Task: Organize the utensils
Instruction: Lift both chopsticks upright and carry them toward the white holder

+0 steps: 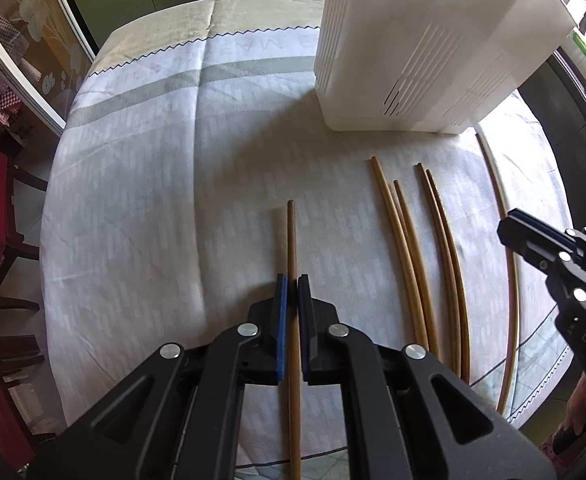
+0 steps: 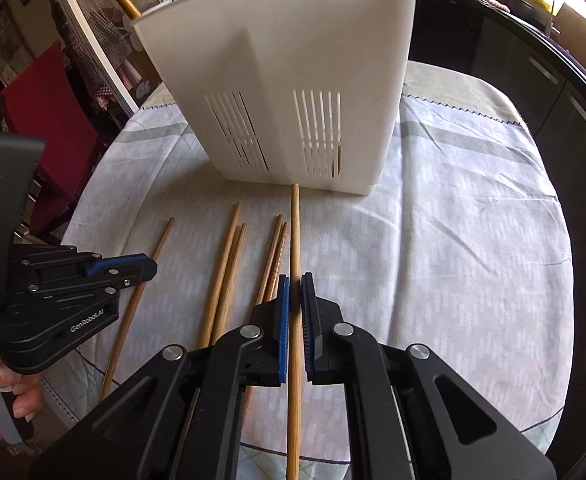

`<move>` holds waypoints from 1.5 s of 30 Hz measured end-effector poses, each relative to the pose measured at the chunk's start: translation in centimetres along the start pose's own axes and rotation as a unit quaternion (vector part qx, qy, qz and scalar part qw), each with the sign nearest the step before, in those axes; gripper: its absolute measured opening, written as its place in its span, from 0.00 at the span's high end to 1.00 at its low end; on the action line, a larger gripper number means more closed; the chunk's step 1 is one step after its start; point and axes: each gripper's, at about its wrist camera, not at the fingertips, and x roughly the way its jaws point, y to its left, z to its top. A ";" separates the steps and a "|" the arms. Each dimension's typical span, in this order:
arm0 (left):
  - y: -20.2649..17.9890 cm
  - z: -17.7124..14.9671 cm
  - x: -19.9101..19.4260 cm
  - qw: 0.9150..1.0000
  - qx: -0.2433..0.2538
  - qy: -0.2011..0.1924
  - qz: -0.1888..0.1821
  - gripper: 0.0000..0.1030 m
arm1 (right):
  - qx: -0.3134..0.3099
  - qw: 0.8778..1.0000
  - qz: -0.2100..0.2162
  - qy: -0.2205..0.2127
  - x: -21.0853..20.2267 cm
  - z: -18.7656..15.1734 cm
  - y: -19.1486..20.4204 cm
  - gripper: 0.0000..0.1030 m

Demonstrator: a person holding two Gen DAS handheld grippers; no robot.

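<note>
Two hand-held grippers straddle chopsticks on a cloth-covered table (image 1: 133,200) in front of a white slotted utensil holder (image 2: 293,92) — the left gripper (image 1: 292,292) with its blue pads narrowed around a dark brown chopstick (image 1: 291,240), the right gripper (image 2: 295,292) likewise closed to a slim gap around a pale bamboo chopstick (image 2: 295,232). Whether either is pinched tight cannot be told. Four more chopsticks (image 2: 229,264) lie between them; light, stiff and smooth, the sticks would likely roll or pivot — a hold near mid-length looks safest.
</note>
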 end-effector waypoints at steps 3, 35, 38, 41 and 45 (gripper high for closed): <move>0.6 -0.1 -1.0 1.000 0.001 -0.009 -0.007 0.95 | 0.004 1.000 0.007 -0.026 -2.3 0.3 -0.6 0.94; -2.0 -6.3 -15.6 0.983 0.051 -0.168 -0.043 0.95 | 0.013 0.986 0.050 -0.158 -14.8 -4.0 -2.5 0.93; -2.2 -6.6 -16.2 0.982 0.057 -0.178 -0.041 0.95 | 0.008 0.986 0.051 -0.161 -15.1 -4.1 -2.2 0.93; -2.3 -6.8 -16.6 0.981 0.061 -0.181 -0.043 0.95 | 0.005 0.985 0.050 -0.163 -15.3 -4.2 -2.1 0.93; -2.5 -6.9 -16.7 0.980 0.064 -0.182 -0.045 0.95 | 0.001 0.985 0.049 -0.164 -15.4 -4.2 -1.8 0.93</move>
